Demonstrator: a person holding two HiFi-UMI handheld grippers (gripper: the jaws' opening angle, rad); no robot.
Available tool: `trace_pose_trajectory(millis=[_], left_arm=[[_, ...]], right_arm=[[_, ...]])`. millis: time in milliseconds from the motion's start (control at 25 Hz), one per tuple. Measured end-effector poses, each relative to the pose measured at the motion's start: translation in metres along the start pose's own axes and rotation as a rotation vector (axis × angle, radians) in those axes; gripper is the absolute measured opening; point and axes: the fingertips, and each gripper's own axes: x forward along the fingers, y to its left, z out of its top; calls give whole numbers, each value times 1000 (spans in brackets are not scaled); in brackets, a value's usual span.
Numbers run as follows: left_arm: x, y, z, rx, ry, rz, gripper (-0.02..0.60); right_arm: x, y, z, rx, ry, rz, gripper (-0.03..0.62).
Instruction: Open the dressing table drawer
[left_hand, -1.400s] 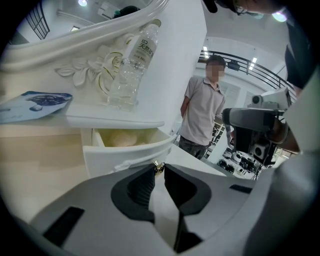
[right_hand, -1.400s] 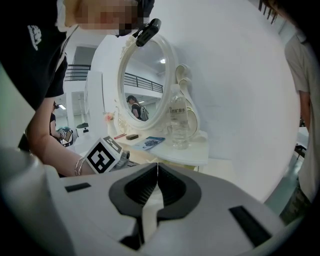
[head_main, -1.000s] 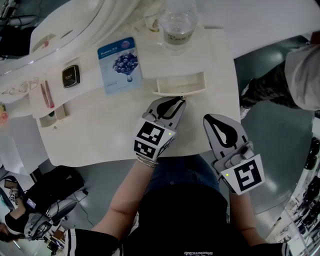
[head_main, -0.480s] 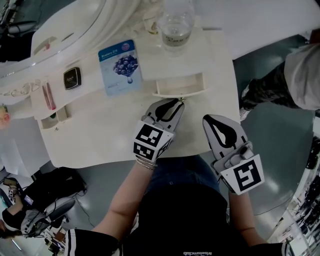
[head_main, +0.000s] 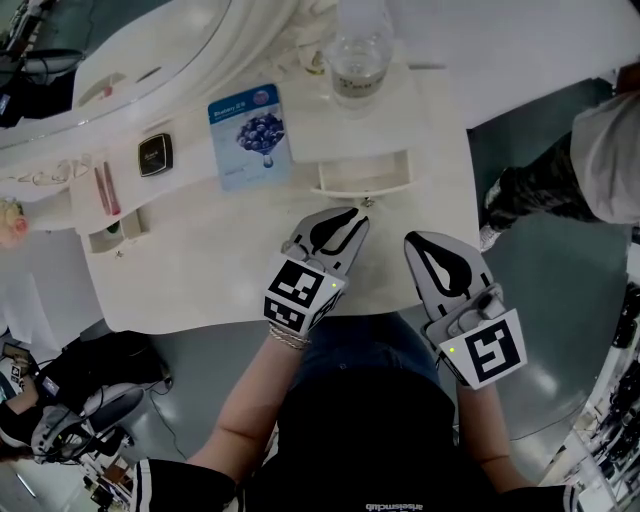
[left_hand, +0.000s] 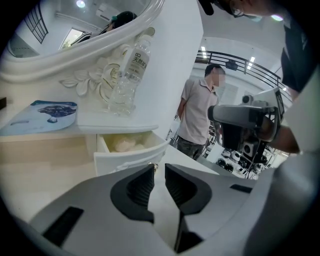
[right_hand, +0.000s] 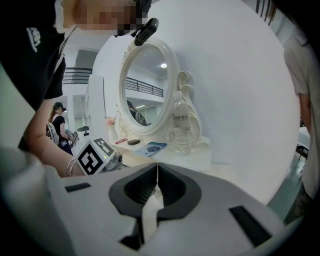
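The small white drawer (head_main: 365, 175) of the dressing table (head_main: 190, 270) stands pulled out, and something pale lies inside it (left_hand: 122, 145). Its little metal knob (head_main: 367, 201) shows just past the tips of my left gripper (head_main: 358, 214). In the left gripper view the left gripper (left_hand: 160, 167) has a narrow gap between its jaws, nothing lies between the pads, and the knob (left_hand: 155, 165) sits just beyond them. My right gripper (head_main: 412, 240) rests over the table's front right corner, shut and empty, seen with its jaws together (right_hand: 158, 167).
A clear water bottle (head_main: 360, 50) stands behind the drawer by the oval mirror (right_hand: 145, 97). A blue sachet (head_main: 250, 135), a black compact (head_main: 155, 157) and a pink stick (head_main: 104, 190) lie to the left. A person (head_main: 590, 150) stands at the right.
My left gripper has drawn back a little from the drawer knob and its jaws have parted slightly. The right gripper has stayed where it was.
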Motion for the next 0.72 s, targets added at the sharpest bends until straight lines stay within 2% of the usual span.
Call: trace_pose_trajectory(millis=[320, 720], left_arm=[[-8, -17, 10, 38, -11, -27, 69], [-16, -36, 23, 43, -47, -52, 38]], right_arm=[[-6, 2, 3, -19, -9, 8, 20], [-18, 1, 6, -37, -18, 18, 20]])
